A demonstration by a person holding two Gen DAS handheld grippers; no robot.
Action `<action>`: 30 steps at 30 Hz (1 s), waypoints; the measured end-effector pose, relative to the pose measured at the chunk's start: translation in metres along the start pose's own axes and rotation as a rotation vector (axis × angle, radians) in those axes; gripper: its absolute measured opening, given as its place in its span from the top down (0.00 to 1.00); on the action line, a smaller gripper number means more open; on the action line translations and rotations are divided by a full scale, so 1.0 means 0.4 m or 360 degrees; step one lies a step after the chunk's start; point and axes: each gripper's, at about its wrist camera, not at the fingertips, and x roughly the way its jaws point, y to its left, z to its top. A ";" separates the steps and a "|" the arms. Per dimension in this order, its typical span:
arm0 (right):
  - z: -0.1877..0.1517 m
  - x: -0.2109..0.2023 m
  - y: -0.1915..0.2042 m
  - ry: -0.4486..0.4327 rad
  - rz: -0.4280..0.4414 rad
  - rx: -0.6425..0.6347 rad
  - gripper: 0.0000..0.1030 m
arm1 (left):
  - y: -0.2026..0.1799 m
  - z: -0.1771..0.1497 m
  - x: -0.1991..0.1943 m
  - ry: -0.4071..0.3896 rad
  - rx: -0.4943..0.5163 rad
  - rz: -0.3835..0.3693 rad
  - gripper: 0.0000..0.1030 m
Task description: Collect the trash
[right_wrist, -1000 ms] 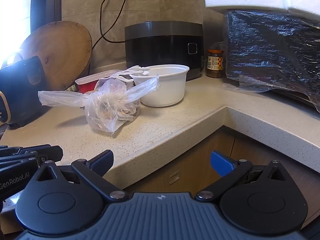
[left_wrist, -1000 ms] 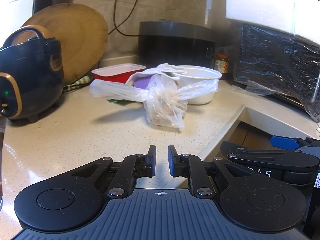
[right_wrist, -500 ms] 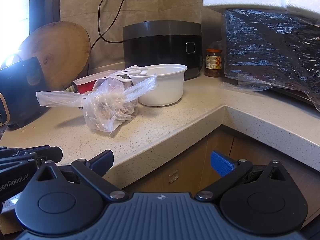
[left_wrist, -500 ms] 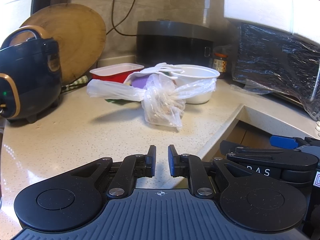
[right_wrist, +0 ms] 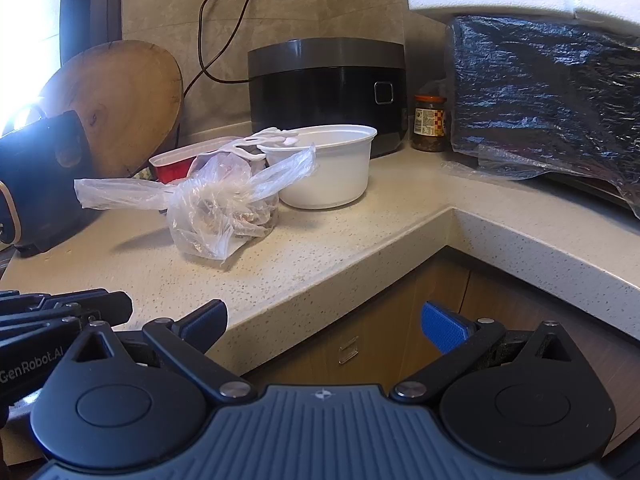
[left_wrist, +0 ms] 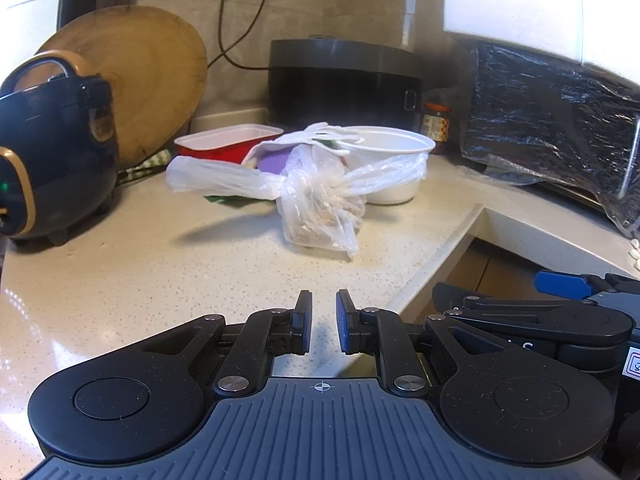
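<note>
A knotted clear plastic bag of trash point(left_wrist: 320, 204) lies on the speckled counter point(left_wrist: 160, 264), also in the right wrist view point(right_wrist: 220, 208). Behind it stand a white plastic bowl point(left_wrist: 392, 160) with a white plastic piece on its rim, and a red tray point(left_wrist: 228, 146). The bowl point(right_wrist: 332, 168) and tray point(right_wrist: 176, 162) show in the right wrist view too. My left gripper point(left_wrist: 323, 326) hovers over the counter's near part, jaws nearly shut with a narrow gap, empty. My right gripper point(right_wrist: 324, 320) is open and empty, off the counter's edge in front of the cabinets.
A dark blue rice cooker point(left_wrist: 48, 152) stands left, a round wooden board point(left_wrist: 152, 76) leans on the wall. A black cooker point(left_wrist: 344, 80), a jar point(left_wrist: 435, 122) and a plastic-wrapped black appliance point(left_wrist: 552, 120) stand at the back. The counter bends in an L point(right_wrist: 452, 216).
Both grippers have drawn slightly back from the bag and dipped a little; the scene sits a bit lower and farther. Jaw openings are unchanged.
</note>
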 end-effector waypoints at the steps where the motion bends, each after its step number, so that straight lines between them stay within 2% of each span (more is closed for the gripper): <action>1: -0.001 0.000 0.001 -0.0007 0.0001 -0.0001 0.00 | 0.000 0.000 0.001 0.0002 0.0000 0.0001 0.84; 9: 0.000 0.013 -0.007 0.0005 0.0002 0.0019 0.00 | 0.004 0.005 0.016 0.0017 -0.0010 0.0007 0.84; 14: 0.008 0.041 -0.016 -0.0009 0.0028 0.0031 0.00 | 0.016 0.019 0.052 0.0066 -0.0074 0.0011 0.84; 18: 0.021 0.059 -0.023 -0.0168 0.0095 0.0045 0.00 | 0.038 0.049 0.068 0.0032 -0.0142 -0.0027 0.84; 21: 0.036 0.078 -0.020 -0.0355 0.0119 -0.0014 0.00 | 0.050 0.093 0.073 -0.0026 -0.0120 -0.0116 0.84; 23: 0.056 0.102 -0.016 -0.0432 0.0154 -0.0084 0.00 | 0.055 0.128 0.073 -0.0067 -0.0084 -0.0153 0.84; 25: 0.083 0.141 -0.014 -0.0327 0.0216 -0.0140 0.00 | 0.057 0.171 0.071 -0.0108 -0.0015 -0.0132 0.84; 26: 0.081 0.170 -0.014 -0.0211 0.0284 -0.0117 0.00 | 0.059 0.194 0.072 -0.0141 0.0022 -0.0096 0.84; 28: 0.090 0.194 -0.012 -0.0199 0.0311 -0.0135 0.00 | 0.068 0.240 0.081 -0.0226 0.0063 -0.0026 0.84; 30: 0.098 0.213 -0.015 -0.0188 0.0371 -0.0127 0.00 | 0.082 0.288 0.108 -0.0281 0.0042 -0.0023 0.84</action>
